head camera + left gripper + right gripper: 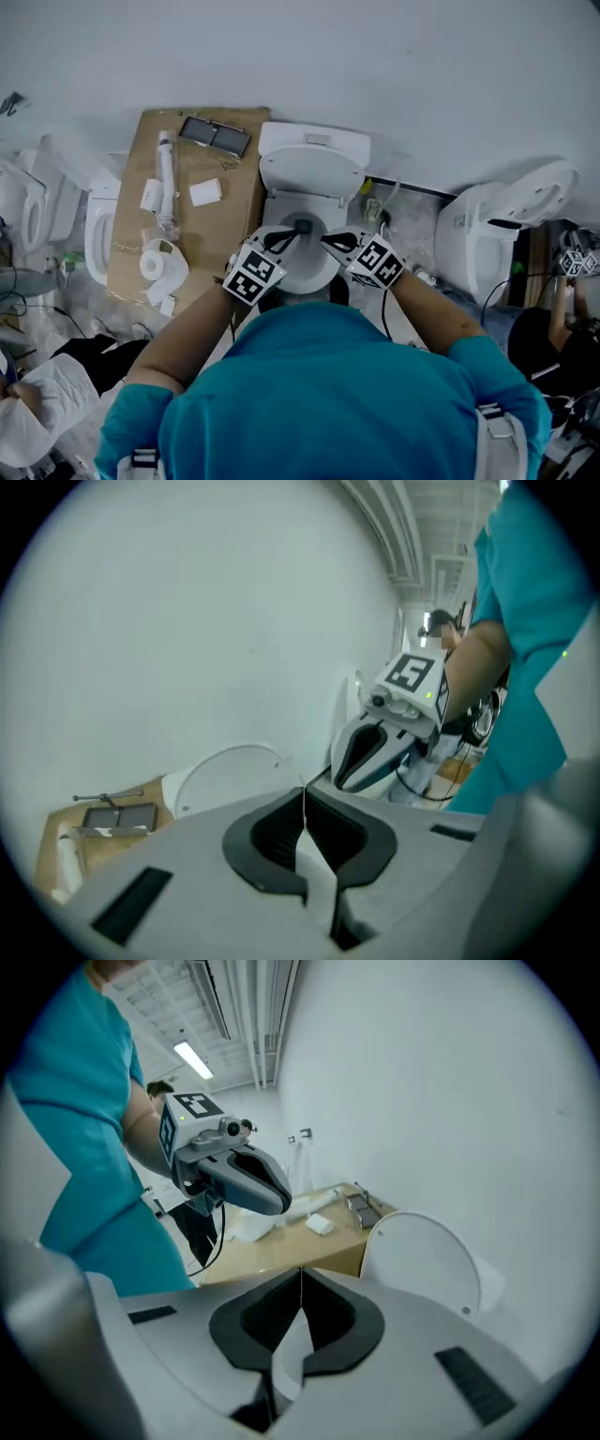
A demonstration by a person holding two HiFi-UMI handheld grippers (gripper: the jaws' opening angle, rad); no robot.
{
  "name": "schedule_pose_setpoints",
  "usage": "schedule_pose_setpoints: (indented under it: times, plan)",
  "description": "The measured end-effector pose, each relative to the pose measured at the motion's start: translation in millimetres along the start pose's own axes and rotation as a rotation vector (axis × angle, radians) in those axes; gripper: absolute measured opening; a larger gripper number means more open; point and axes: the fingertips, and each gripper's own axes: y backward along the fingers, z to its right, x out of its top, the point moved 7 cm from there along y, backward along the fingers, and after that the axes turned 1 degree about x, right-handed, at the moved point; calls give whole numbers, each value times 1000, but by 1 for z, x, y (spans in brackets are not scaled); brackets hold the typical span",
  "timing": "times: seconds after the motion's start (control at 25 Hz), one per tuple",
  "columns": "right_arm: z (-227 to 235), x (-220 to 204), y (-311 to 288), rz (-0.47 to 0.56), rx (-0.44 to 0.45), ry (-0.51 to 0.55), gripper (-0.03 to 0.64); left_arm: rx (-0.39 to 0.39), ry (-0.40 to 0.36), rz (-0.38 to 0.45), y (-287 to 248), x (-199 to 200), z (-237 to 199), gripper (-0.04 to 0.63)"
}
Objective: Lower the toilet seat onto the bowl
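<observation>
A white toilet stands against the wall in the middle of the head view. Its seat and lid [312, 173] are raised, leaning back on the tank, and the bowl [314, 272] lies open below. My left gripper [289, 234] and right gripper [330, 240] hover side by side above the bowl, both shut and empty. In the left gripper view the shut jaws [304, 794] point toward the raised lid [230, 775], with the right gripper [361, 752] beside them. The right gripper view shows its closed jaws [301, 1274], the lid [422, 1265] to the right and the left gripper [248, 1180] above left.
A cardboard sheet [234, 187] left of the toilet carries a pipe [167, 183], a tape roll [161, 261], small white boxes and a dark panel [216, 134]. Other toilets stand at the far left [101, 230] and right [497, 225]. Cables run at the right.
</observation>
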Motion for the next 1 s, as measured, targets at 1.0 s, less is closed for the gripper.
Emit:
schedule_pose_setpoints:
  times: [1.0]
  plan:
    - [47,215,190,627,-73,-169,-2,86,318,635,186,184,-54,3]
